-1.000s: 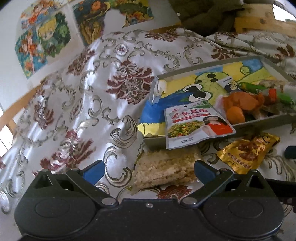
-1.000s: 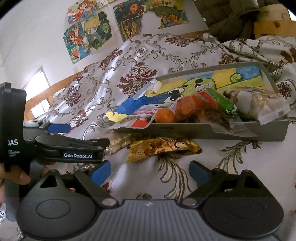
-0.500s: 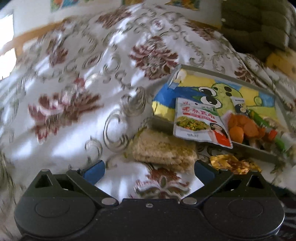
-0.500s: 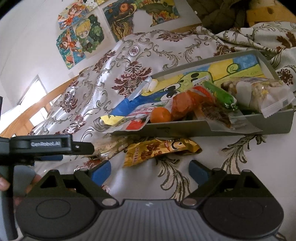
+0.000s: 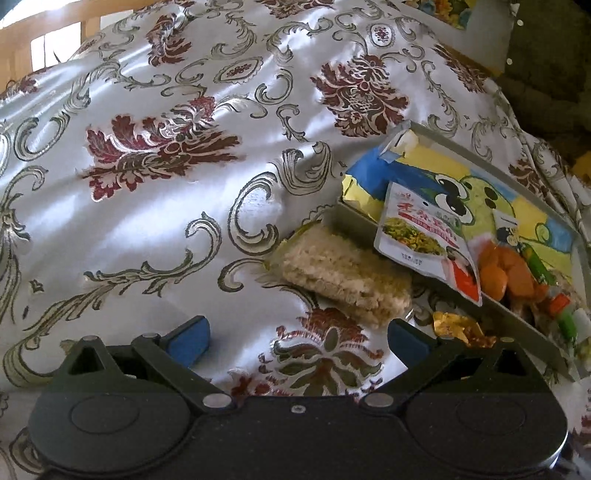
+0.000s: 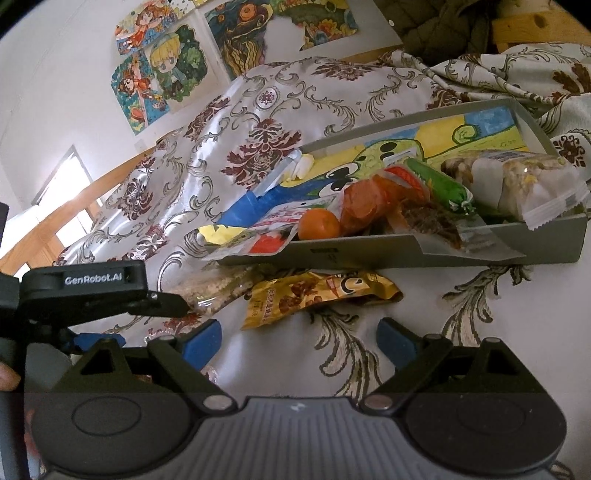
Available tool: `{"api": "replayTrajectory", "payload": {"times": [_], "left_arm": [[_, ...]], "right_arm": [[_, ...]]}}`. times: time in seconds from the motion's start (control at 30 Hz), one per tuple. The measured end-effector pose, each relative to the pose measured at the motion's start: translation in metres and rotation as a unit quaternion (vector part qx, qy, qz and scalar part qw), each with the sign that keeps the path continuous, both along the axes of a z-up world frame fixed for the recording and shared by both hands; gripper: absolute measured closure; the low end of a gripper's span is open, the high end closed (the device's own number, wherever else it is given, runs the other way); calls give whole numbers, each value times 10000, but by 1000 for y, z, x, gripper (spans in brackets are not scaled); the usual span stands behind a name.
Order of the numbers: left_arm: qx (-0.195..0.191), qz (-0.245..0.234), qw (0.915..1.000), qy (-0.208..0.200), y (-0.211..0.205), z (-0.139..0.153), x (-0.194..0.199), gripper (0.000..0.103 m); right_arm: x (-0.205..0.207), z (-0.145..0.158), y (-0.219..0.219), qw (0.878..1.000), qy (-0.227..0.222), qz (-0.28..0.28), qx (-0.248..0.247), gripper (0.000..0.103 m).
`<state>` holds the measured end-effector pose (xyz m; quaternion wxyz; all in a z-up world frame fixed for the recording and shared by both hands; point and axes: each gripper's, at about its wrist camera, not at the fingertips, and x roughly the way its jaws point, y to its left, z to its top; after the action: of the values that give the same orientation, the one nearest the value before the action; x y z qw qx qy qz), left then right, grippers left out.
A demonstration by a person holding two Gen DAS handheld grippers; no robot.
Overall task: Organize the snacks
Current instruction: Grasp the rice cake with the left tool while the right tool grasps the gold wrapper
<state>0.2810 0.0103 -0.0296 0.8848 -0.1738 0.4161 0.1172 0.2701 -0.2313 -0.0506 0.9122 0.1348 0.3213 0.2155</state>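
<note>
A grey tray [image 6: 406, 254] lined with a cartoon drawing holds several snacks: a white pickle pouch [image 5: 424, 236], orange sweets [image 5: 506, 266], a green stick [image 6: 439, 184] and a clear cereal bar [image 6: 517, 181]. On the cloth in front of the tray lie a pale rice cracker pack [image 5: 343, 275] and a gold wrapped snack [image 6: 317, 291]. My left gripper [image 5: 297, 336] is open, just short of the cracker pack. The right gripper [image 6: 299, 341] stands open a little short of the gold snack. The left gripper's body [image 6: 92, 291] shows at the left of the right wrist view.
A white satin cloth with dark red flowers [image 5: 166, 147] covers the whole surface and rises at the back. Cartoon pictures [image 6: 159, 77] hang on the white wall. A dark green jacket [image 6: 443, 22] lies behind the tray. A wooden frame [image 6: 37, 243] runs along the left.
The left gripper has swung left and tilted down, so the cracker pack and tray now sit to its right. The right gripper has edged closer to the gold snack. Both stay open.
</note>
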Motion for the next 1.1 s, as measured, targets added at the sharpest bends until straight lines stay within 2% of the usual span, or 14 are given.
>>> {"api": "replayTrajectory", "payload": {"times": [0.17, 0.37, 0.5, 0.63, 0.73, 0.83, 0.93, 1.1], "left_arm": [[-101, 130, 9998, -61, 1, -1, 5, 1], [-336, 67, 9992, -211, 0, -1, 10, 1], [-725, 20, 9962, -481, 3, -1, 12, 2], [-1203, -81, 9905, -658, 7, -2, 19, 12], [-1672, 7, 9837, -666, 11, -6, 24, 20], [-1967, 226, 9777, -703, 17, -14, 27, 22], [-2100, 374, 9738, -791, 19, -24, 28, 23], [-2049, 456, 9727, -988, 16, -34, 30, 21]], "right_arm": [[1, -1, 2, 10000, 18, 7, 10, 8], [4, -1, 3, 9999, 52, 74, 132, 8], [7, -2, 2, 9995, 101, 93, 273, 9], [10, -2, 6, 9995, 96, 111, 263, 11], [14, -4, 10, 9990, 110, 163, 392, 14], [18, -6, 9, 9978, 151, 121, 640, 16], [21, -10, 5, 9954, 211, -36, 932, 20], [26, -16, -4, 9910, 288, -403, 1244, 40]]}}
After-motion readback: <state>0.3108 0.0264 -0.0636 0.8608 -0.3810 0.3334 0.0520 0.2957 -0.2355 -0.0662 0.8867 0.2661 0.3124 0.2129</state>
